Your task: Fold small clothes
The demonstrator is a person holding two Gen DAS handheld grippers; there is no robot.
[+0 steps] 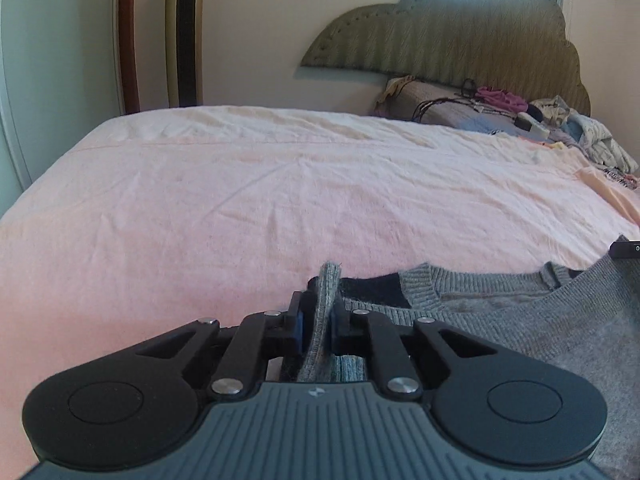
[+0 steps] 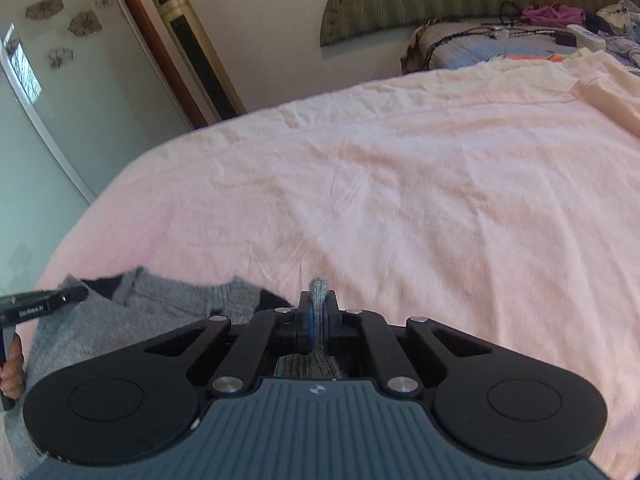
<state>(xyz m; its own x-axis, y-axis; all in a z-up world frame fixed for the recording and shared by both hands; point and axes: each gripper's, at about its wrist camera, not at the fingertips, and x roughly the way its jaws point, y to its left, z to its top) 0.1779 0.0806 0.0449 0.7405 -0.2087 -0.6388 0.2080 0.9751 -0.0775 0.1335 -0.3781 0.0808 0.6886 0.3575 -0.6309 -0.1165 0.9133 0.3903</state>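
A small grey knit sweater (image 1: 520, 312) with a ribbed neckline and dark patches is held up over the pink bed sheet (image 1: 280, 200). My left gripper (image 1: 320, 312) is shut on one edge of the sweater; a fold of grey knit sticks up between its pads. My right gripper (image 2: 318, 308) is shut on the other edge, with grey knit pinched between its pads. The sweater (image 2: 140, 312) spans between the two grippers. The right gripper's tip shows at the right edge of the left wrist view (image 1: 626, 250); the left gripper shows at the left of the right wrist view (image 2: 44, 304).
The wide bed (image 2: 400, 200) stretches ahead. A pile of clothes, cables and pillows (image 1: 520, 112) lies at the headboard (image 1: 460, 32). A tall gold fan tower (image 1: 186, 32) and a wooden door frame (image 1: 128, 36) stand by the wall on the left.
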